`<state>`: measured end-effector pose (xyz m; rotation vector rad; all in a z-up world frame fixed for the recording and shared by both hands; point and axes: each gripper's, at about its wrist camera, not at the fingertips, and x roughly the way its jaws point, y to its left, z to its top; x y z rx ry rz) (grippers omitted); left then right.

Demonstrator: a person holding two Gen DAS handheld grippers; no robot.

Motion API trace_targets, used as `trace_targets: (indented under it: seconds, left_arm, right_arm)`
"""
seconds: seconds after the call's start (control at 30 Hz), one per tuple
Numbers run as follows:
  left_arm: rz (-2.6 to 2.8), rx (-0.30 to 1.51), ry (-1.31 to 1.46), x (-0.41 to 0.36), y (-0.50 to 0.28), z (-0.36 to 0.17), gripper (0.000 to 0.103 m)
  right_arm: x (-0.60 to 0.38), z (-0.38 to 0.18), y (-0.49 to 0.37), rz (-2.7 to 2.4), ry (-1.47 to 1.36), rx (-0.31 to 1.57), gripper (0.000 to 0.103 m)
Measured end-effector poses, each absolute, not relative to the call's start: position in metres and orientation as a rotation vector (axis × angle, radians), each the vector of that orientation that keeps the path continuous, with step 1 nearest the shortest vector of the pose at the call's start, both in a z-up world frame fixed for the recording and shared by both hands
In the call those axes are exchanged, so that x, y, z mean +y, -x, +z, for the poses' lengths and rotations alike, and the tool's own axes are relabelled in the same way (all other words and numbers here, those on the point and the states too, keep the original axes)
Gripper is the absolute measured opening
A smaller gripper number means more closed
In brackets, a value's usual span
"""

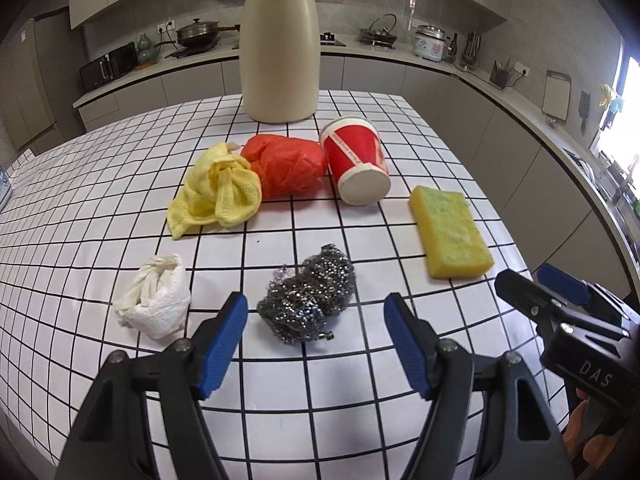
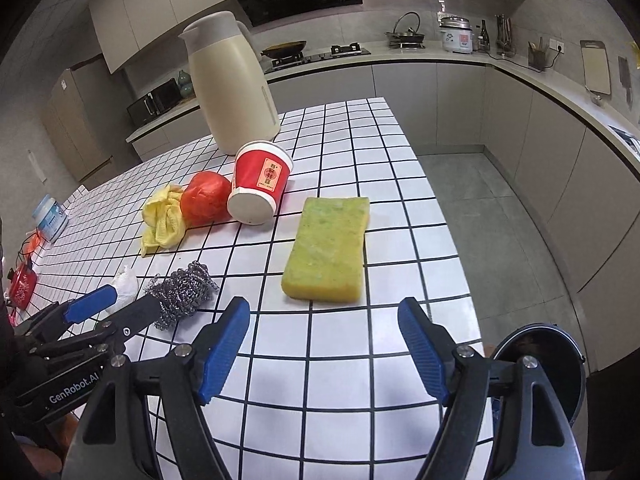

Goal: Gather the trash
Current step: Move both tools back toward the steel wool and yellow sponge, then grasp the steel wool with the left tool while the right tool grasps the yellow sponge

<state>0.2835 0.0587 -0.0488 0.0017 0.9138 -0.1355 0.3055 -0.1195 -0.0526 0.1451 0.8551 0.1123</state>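
Seen from the left wrist, the white-tiled surface carries a crumpled white paper towel at about 9 o'clock of the steel wool scourer. The left gripper stands with its jaws wide and empty, the scourer lying just ahead of the gap between its blue pads, not touched. At 11 o'clock of the scourer sits a yellow cloth, pressed against a crumpled red bag at its right. Touching the bag on the right, a red paper cup lies on its side, base toward the camera. A tall beige jug stands upright at 12 o'clock, behind them. The yellow-green sponge lies flat at 2 o'clock of the scourer, apart from the cup. From the right wrist, the right gripper is also spread wide, holding nothing, with the sponge just ahead at 12 o'clock. A dark round bin shows at 4 o'clock, beyond the surface edge.
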Motion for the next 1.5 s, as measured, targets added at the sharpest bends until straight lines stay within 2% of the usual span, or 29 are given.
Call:
trace_targets:
  seconds: [0.7,0.8,0.87,0.97,1.17,1.2,1.27,1.5]
  left_arm:
    - [-0.188,1.004,-0.052,0.059,-0.325,-0.095,0.072]
    - [-0.181,0.988,-0.043,0.06,-0.326,-0.096,0.063]
    - [-0.178,0.976,-0.048,0.06,-0.328,-0.095,0.053]
    - [-0.179,0.973,-0.029,0.061,-0.331,-0.094,0.046]
    - [-0.183,0.967,0.005,0.06,-0.338,-0.093,0.042]
    - [-0.182,0.966,0.007,0.06,-0.338,-0.093,0.041]
    - [-0.182,0.963,0.011,0.059,-0.337,-0.093,0.041]
    - [-0.191,0.97,0.043,0.056,-0.333,-0.092,0.04]
  right_arm:
    - [-0.108,-0.086,-0.365,0.045,-0.13,0.907,0.079]
    - [-0.106,-0.091,-0.372,0.039,-0.119,0.914,0.079]
    - [-0.106,-0.094,-0.377,0.038,-0.115,0.922,0.079]
    - [-0.107,-0.1,-0.383,0.035,-0.117,0.934,0.079]
    - [-0.105,-0.104,-0.388,0.04,-0.094,0.918,0.078]
    - [-0.104,-0.104,-0.388,0.041,-0.082,0.916,0.077]
    - [-0.102,-0.105,-0.388,0.041,-0.055,0.908,0.063]
    - [-0.104,-0.101,-0.38,0.084,-0.046,0.897,0.05]
